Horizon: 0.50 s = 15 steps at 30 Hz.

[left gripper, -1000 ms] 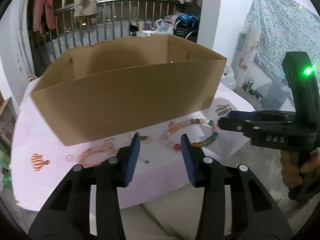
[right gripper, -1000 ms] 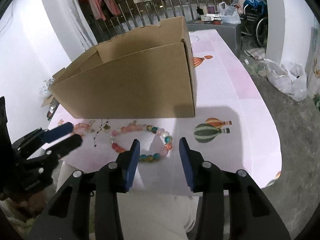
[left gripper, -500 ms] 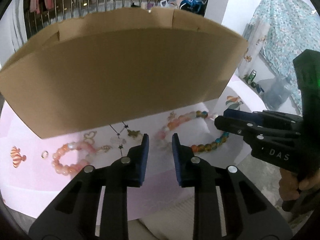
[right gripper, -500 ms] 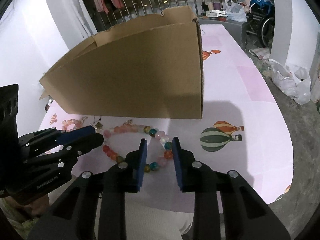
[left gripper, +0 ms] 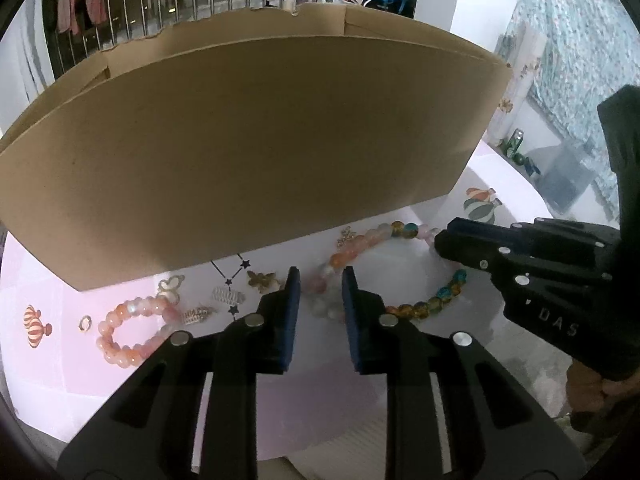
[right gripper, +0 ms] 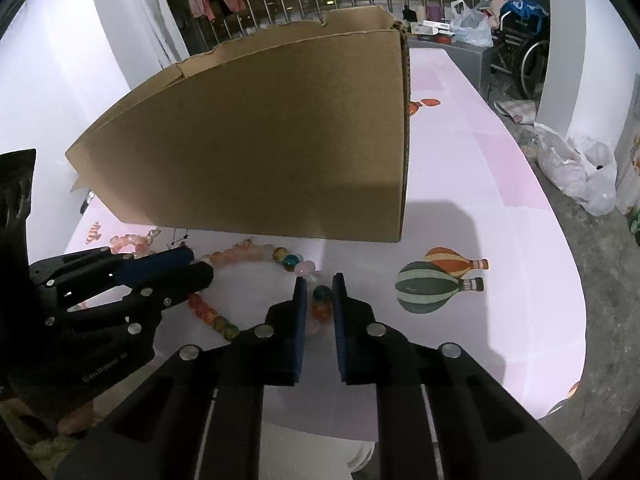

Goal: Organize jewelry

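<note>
A multicolour bead necklace (left gripper: 416,308) lies looped on the pink tablecloth in front of a large cardboard box (left gripper: 248,152). My left gripper (left gripper: 320,280) straddles its pale beads at the left side, jaws narrowed but with a gap. My right gripper (right gripper: 319,285) straddles the green and orange beads (right gripper: 322,300) on its right side, jaws close around them. A small pink bead bracelet (left gripper: 128,332), a ring (left gripper: 85,323) and small gold charms (left gripper: 260,280) lie to the left. The right gripper also shows in the left wrist view (left gripper: 444,242).
The box (right gripper: 272,140) stands just behind the jewelry and fills the middle of the table (right gripper: 500,320). The table's front edge is right below the grippers. A railing, hanging clothes and clutter are beyond.
Both grippers moved forward and down onto the bead necklace, and their jaws narrowed from wide open to a small gap around the beads.
</note>
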Motion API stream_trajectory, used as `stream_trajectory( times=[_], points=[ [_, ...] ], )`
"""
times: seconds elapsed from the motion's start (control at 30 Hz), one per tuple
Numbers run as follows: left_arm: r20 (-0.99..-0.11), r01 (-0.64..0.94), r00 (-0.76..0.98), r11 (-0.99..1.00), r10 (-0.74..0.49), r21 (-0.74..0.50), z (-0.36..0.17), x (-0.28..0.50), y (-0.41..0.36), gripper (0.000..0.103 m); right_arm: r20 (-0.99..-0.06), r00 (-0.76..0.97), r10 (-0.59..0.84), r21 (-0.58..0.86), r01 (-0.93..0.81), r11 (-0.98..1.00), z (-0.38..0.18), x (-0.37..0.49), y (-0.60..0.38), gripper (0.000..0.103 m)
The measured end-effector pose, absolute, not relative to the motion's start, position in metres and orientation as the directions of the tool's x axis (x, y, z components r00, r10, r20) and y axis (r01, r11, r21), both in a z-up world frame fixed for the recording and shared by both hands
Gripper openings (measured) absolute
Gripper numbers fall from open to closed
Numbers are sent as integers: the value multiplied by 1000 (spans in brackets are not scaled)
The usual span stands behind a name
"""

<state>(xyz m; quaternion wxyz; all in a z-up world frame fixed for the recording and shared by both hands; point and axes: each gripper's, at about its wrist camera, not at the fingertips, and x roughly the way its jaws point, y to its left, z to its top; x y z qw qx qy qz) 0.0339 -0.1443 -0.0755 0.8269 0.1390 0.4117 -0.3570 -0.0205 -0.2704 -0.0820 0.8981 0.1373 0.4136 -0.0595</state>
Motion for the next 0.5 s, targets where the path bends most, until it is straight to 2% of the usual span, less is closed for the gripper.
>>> stream_trajectory(
  times=[0.1,0.5],
  points=[
    [-779,700,414,712,-471,-58,-77,35,-145,9,-757,653,15,207,219,954,-82,-20,-271,10],
    [-760,696,413,712,-501,-91,-62,29,-136,9,-743,669,15,211,214,954,-65,-29,-265,10]
  ],
)
